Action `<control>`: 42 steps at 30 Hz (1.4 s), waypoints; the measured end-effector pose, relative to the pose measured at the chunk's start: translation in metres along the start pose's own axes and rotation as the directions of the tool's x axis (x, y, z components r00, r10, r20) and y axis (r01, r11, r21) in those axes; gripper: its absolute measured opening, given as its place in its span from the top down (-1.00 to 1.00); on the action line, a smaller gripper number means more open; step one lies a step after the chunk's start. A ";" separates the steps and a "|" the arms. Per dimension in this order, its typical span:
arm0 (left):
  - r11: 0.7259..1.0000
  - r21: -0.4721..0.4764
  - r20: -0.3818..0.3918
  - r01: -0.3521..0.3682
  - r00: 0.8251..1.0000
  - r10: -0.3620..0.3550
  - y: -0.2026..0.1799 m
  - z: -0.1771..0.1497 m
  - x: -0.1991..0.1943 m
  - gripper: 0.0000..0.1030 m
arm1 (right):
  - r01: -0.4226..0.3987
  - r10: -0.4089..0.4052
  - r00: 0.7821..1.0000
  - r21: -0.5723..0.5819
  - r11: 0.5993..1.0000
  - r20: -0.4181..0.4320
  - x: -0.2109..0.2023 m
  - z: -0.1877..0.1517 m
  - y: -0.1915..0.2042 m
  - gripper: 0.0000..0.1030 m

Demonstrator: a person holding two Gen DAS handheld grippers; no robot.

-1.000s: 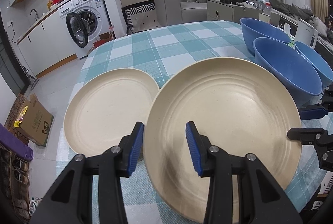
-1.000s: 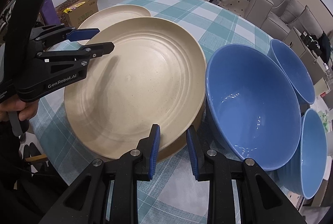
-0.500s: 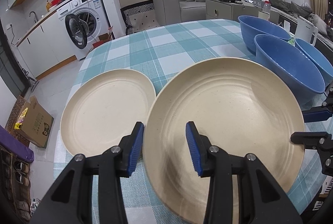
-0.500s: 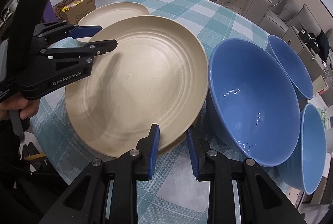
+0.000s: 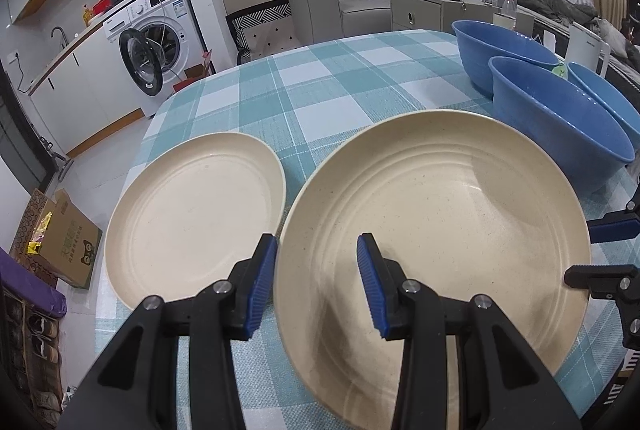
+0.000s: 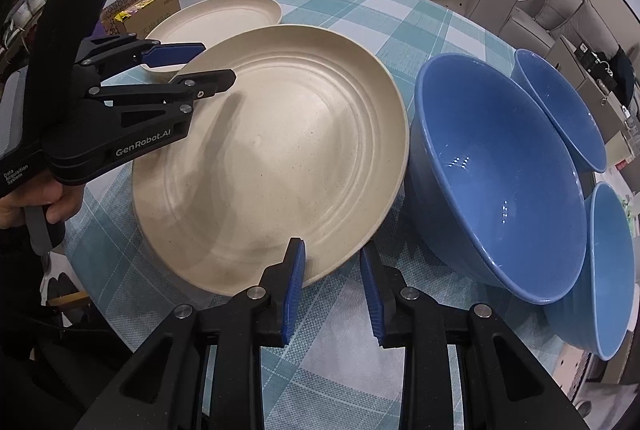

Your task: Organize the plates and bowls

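Both grippers straddled the large plate (image 5: 460, 214) by its rim: the left gripper (image 5: 316, 286) at lower centre, the right gripper (image 6: 332, 290) at lower centre; whether they pinched it, I could not tell.

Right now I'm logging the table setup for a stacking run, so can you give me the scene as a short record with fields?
surface: round table with teal checked cloth
plates: large cream plate, smaller cream plate beside it
bowls: three blue bowls; biggest blue bowl next to the large plate
left gripper: astride the large plate's rim
right gripper: at the large plate's opposite edge
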State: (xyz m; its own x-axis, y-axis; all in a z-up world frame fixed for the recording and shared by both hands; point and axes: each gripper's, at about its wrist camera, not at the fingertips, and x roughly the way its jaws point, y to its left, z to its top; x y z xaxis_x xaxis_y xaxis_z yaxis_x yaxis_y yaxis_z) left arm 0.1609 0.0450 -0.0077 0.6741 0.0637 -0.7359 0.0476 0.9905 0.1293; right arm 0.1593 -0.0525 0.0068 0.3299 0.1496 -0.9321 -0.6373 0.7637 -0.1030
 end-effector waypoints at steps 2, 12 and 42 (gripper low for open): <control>1.000 0.000 -0.002 -0.001 1.000 0.001 0.000 -0.001 0.001 0.22 | 0.000 0.000 1.000 -0.005 1.000 -0.005 0.001 0.001 0.001 0.44; 1.000 0.021 -0.027 -0.008 1.000 0.008 -0.003 -0.005 0.007 0.22 | -0.002 0.002 0.998 -0.016 1.000 -0.056 0.017 0.005 0.001 0.38; 0.998 -0.058 0.179 0.013 0.984 -0.002 0.035 0.003 -0.080 -0.97 | -0.124 0.112 0.970 0.044 0.991 0.214 -0.038 0.010 -0.005 -0.83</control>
State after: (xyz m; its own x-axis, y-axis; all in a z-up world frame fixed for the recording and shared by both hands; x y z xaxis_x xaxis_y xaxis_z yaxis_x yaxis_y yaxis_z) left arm 0.1103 0.0739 0.0577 0.7952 0.0383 -0.6052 0.0135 0.9966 0.0809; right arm 0.1568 -0.0563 0.0464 0.3976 0.3651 -0.8418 -0.6423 0.7659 0.0288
